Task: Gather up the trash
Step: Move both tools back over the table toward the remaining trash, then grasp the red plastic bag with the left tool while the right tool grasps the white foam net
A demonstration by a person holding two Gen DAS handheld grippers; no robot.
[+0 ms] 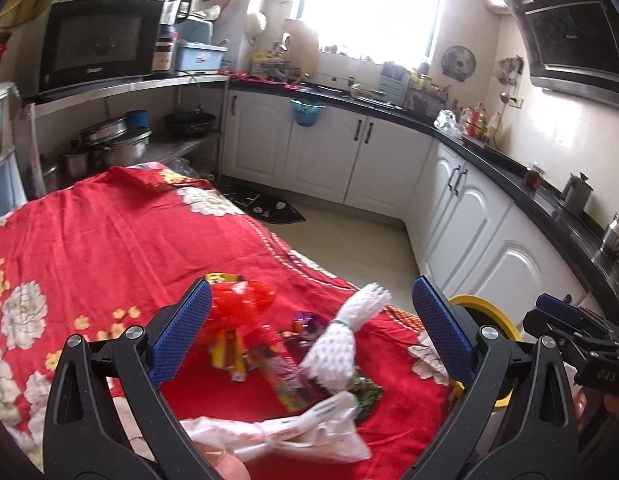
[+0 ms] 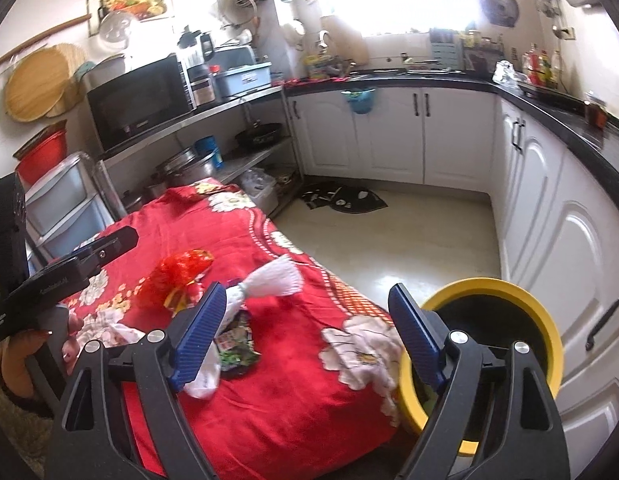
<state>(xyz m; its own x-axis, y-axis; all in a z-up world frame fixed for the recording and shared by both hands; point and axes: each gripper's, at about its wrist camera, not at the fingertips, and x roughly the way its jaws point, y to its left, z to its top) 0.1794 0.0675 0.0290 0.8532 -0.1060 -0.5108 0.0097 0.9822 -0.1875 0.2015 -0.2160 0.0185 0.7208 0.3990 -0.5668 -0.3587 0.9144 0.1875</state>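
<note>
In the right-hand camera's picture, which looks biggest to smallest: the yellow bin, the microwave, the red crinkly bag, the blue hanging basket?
As they appear:
1. yellow bin, though it sits nearest the camera
2. microwave
3. red crinkly bag
4. blue hanging basket, farthest away

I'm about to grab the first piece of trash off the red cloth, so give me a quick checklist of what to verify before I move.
1. Left gripper open: ok, jaws spread wide, nothing between them.
2. Right gripper open: ok, also empty.
3. Trash within view: ok, white foam net, red wrapper, plastic bag and snack packets lie on the red cloth.
4. Bin ready: ok, yellow-rimmed, upright beside the cloth's edge, mouth open.
5. Pieces separate enough for a single pick: not ok, the foam net overlaps the packets.
6. Bin's free space: cannot tell, inside is dark.
</note>
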